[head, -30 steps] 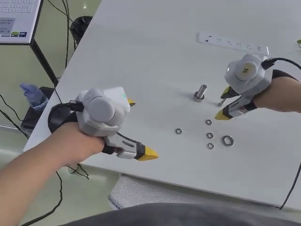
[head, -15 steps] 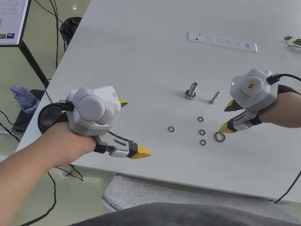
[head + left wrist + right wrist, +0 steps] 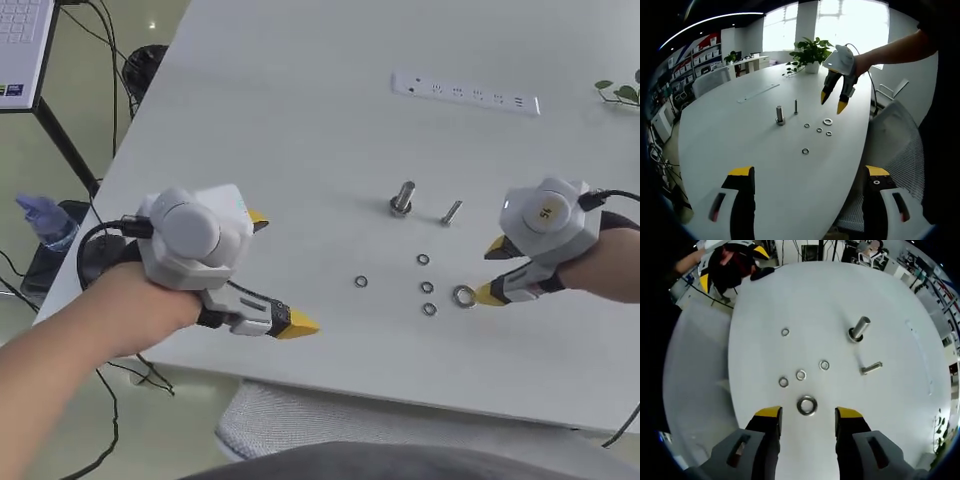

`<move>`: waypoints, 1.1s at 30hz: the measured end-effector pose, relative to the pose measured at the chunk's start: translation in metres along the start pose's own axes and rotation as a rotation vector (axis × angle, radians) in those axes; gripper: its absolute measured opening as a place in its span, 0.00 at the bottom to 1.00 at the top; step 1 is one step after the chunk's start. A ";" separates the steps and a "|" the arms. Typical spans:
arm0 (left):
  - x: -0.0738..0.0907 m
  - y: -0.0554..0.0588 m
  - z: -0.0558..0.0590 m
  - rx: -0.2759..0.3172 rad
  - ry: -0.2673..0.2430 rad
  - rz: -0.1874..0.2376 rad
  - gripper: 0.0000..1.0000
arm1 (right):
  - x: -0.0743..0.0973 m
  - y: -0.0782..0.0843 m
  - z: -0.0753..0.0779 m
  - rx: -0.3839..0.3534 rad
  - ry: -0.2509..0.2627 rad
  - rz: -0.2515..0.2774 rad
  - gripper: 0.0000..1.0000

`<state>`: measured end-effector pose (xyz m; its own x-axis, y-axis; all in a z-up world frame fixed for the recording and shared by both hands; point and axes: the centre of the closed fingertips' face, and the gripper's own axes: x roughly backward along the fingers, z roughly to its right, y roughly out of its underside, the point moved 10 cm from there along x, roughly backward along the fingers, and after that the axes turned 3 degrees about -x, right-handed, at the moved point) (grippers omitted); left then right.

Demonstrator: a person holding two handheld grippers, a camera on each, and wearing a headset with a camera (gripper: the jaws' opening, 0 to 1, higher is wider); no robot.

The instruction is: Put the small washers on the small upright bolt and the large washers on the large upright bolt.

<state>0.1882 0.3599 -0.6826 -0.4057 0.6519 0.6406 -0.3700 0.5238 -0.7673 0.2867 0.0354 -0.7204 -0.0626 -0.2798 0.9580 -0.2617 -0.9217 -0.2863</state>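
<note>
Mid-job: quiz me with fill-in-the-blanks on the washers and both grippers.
The open right gripper is lined up on the one ___ silver ring washer.
___ small silver ring washers lie loose on the white table.
The left gripper holds nothing; its jaws stand ___.
Missing: large; four; open.

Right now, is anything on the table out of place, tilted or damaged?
Nothing stands out. The large bolt and the small bolt both stand upright; the large washer and four small washers lie flat on the table, apart from one another. No damage is visible.
</note>
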 end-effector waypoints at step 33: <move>0.007 -0.003 0.004 0.012 -0.005 0.004 0.88 | -0.044 0.010 0.002 0.032 0.020 -0.040 0.42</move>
<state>0.1828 0.3604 -0.6759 -0.4117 0.6511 0.6376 -0.3782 0.5145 -0.7696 0.2892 0.0378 -0.7658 -0.0721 -0.2377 0.9686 -0.2335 -0.9402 -0.2481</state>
